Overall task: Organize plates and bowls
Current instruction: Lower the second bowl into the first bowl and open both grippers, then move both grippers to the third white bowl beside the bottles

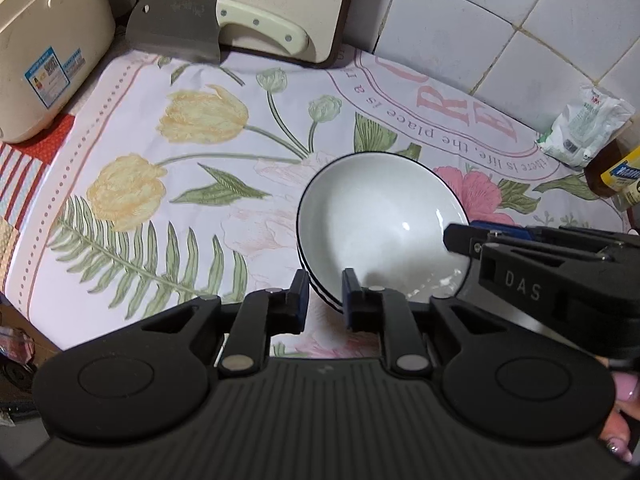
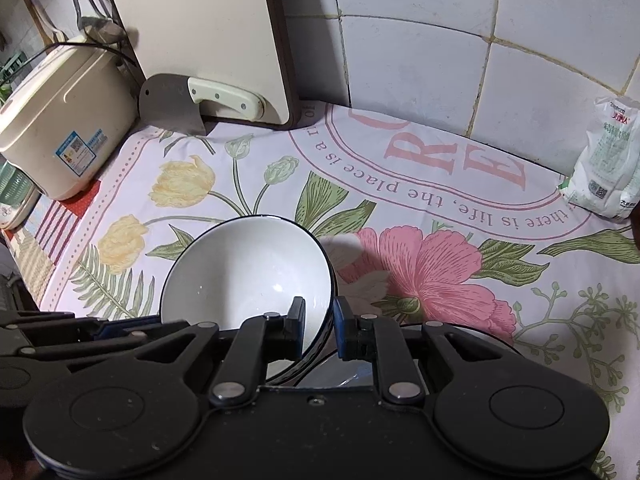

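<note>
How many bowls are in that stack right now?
2 by the rims showing: the top bowl on the floral cloth, and a second bowl nested under it. More may be hidden beneath.

Bowl (image 2: pixel 244 276) near rim hidden behind jaws; bottle (image 1: pixel 622 178) cut by edge.

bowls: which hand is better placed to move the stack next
Right, probably. The right gripper's jaws are shut on the rim of the bowls. The left gripper straddles another part of the rim, but whether its jaws press is unclear.
</note>
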Motion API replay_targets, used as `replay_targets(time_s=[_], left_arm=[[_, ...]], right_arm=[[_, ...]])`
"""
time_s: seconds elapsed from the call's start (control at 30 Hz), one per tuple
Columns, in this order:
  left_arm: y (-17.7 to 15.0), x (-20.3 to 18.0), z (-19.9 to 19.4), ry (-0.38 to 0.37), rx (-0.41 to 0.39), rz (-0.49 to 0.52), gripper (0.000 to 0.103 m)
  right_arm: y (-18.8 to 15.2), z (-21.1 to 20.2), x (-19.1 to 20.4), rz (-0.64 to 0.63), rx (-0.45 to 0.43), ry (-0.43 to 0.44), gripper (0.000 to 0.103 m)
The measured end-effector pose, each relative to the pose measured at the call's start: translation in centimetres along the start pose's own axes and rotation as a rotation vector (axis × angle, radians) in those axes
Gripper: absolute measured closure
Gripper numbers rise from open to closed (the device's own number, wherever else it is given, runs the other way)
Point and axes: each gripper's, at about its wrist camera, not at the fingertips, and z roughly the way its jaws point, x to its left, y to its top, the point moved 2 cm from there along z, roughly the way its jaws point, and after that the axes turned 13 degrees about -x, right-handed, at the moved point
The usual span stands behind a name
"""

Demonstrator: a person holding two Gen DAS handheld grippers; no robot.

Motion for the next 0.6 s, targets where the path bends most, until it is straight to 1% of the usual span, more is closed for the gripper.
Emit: replay_targets(time_s=[0.03,0.07,0.1,0.13,0.17,0.37,0.5,0.6], left_arm=[[0.0,0.0,-0.2,-0.010,0.007,-0.006,0.080],[0.0,0.0,-0.4,-0.016,0.009,-0.010,0.077],[0.0,-0.1,-0.7,-0.017,0.010,-0.010,0.070],[0.0,-0.2,-1.0,-0.018,0.010,-0.007,0.068],[-0.1,-0.4,-1.4,-0.020,0.008,-0.005,0.068],[-0.4,-0.8,-3.8,-0.045,0.003,-0.006,0.063],[-0.9,-1.5,-6.0,-0.062,0.005,0.018,0.062],[-1.3,-2.3,-7.6,-0.087,0.021,0.049,0.062]], right_arm=[[0.0,-0.2,0.0,0.002,-0.008,0.004,0.082],[0.1,-0.6,0.0,0.005,-0.015,0.012,0.078],[0.1,-0.9,-0.1,0.009,-0.020,0.020,0.076],[0.2,-1.2,-0.2,0.012,-0.027,0.027,0.070],[0.2,-1.7,-0.2,0.014,-0.036,0.030,0.067],[0.0,-4.6,-0.8,0.020,-0.084,0.074,0.060],[-0.5,-7.1,-1.2,0.027,-0.121,0.089,0.056],[-0.9,-9.0,-1.5,0.028,-0.125,0.114,0.053]])
